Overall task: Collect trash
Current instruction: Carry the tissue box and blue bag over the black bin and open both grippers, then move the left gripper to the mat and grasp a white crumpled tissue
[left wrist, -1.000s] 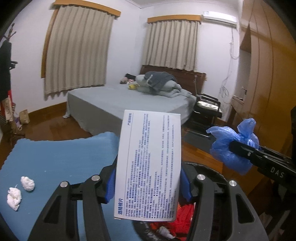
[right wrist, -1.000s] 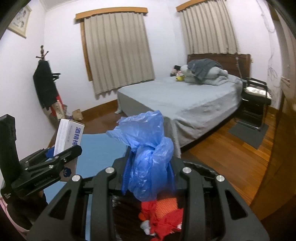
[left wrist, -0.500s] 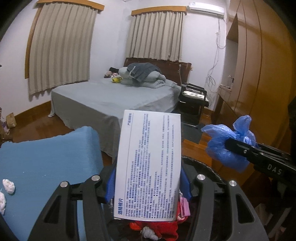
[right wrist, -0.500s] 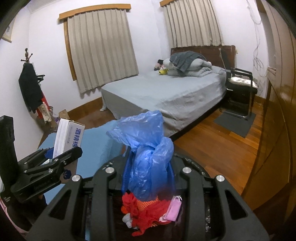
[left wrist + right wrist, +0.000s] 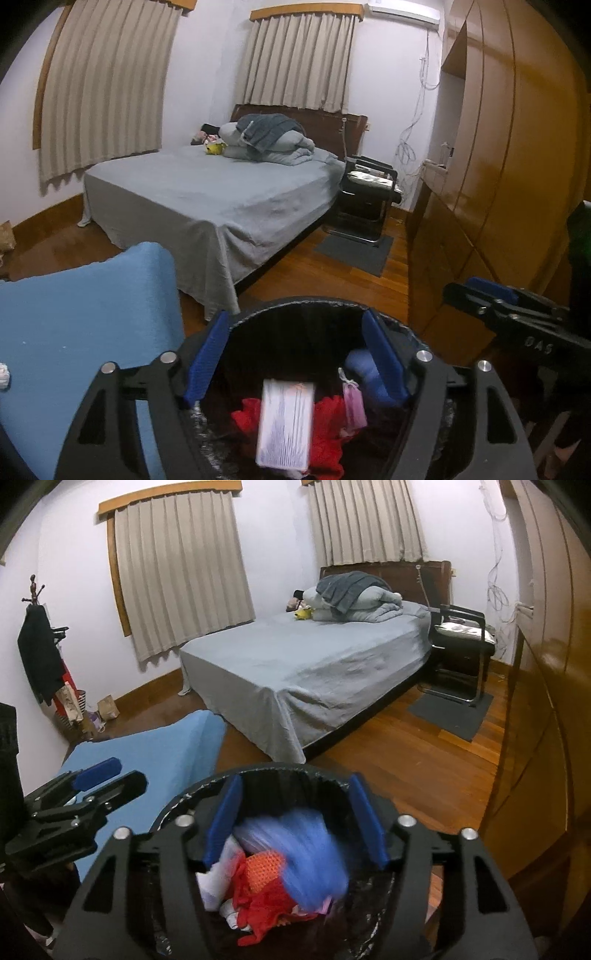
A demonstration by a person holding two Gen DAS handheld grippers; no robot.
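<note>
A black-lined trash bin (image 5: pixel 295 306) stands right below both grippers. My left gripper (image 5: pixel 295 354) is open and empty above it; the white printed box (image 5: pixel 286 424), blurred, falls inside onto red trash (image 5: pixel 328 421). My right gripper (image 5: pixel 295 819) is open and empty above the same bin (image 5: pixel 280 768); the blue plastic bag (image 5: pixel 306 853), blurred, drops onto red and orange trash (image 5: pixel 258 890). The bag also shows in the left wrist view (image 5: pixel 362 369). Each gripper shows in the other's view: the right one (image 5: pixel 480 295) and the left one (image 5: pixel 107 775).
A blue-covered table (image 5: pixel 81 325) lies to the left with a white wad (image 5: pixel 3 374) at its edge. A grey bed (image 5: pixel 207 199) is behind, a black chair (image 5: pixel 369 192) beside it, and a wooden wardrobe (image 5: pixel 517 184) on the right.
Both grippers opened over the bin. The left one let go of the white box and the right one let go of the blue bag; both items are falling in.
</note>
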